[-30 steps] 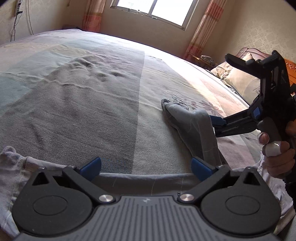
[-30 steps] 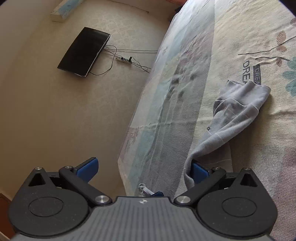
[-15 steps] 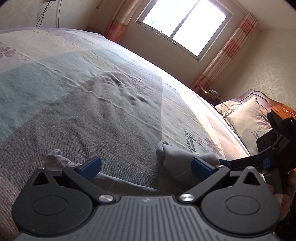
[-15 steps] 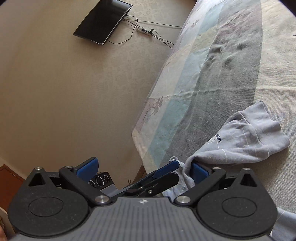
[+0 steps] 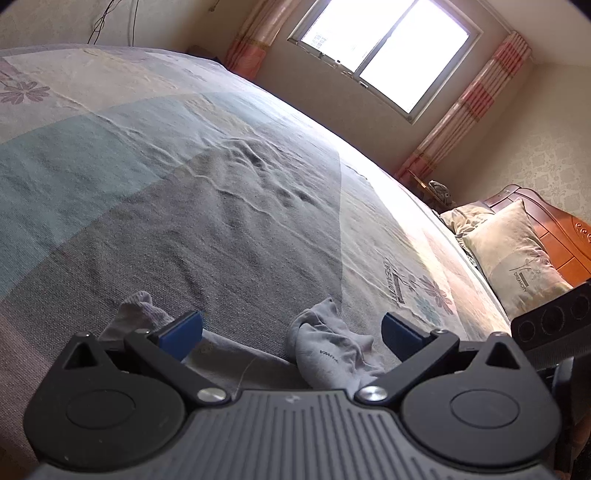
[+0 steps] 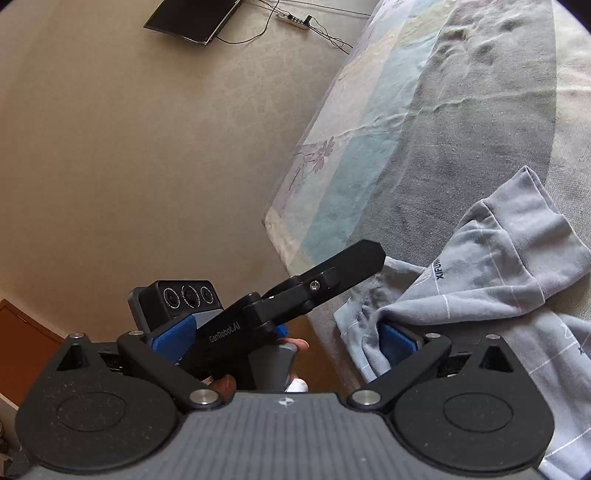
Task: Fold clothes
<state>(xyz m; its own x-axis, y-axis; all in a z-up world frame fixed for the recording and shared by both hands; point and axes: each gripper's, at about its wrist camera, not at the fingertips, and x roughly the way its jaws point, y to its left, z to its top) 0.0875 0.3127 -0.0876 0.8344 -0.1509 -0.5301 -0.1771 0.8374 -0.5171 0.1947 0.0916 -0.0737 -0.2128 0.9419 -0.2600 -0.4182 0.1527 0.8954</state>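
A grey garment (image 5: pixel 328 350) with thin white lines lies crumpled on the bed (image 5: pixel 221 206) at its near edge. In the right wrist view the garment (image 6: pixel 495 280) shows a folded cuff and dark lettering. My left gripper (image 5: pixel 291 332) is open just above the garment, its blue pads wide apart and empty. My right gripper (image 6: pixel 288 338) is open, with cloth draped against its right pad (image 6: pixel 399 338). The left gripper's body (image 6: pixel 295 295) crosses in front of the right one.
A pillow (image 5: pixel 513 254) and a wooden headboard (image 5: pixel 561 236) are at the bed's right end. A window (image 5: pixel 384 51) with striped curtains is behind. The bed edge (image 6: pixel 284 240) drops to a beige floor (image 6: pixel 147 147) with a black panel (image 6: pixel 192 14) and cables.
Both grippers have moved toward the near edge of the bed and tilted. The garment now lies bunched closer to me. The left gripper has come in front of the right camera.
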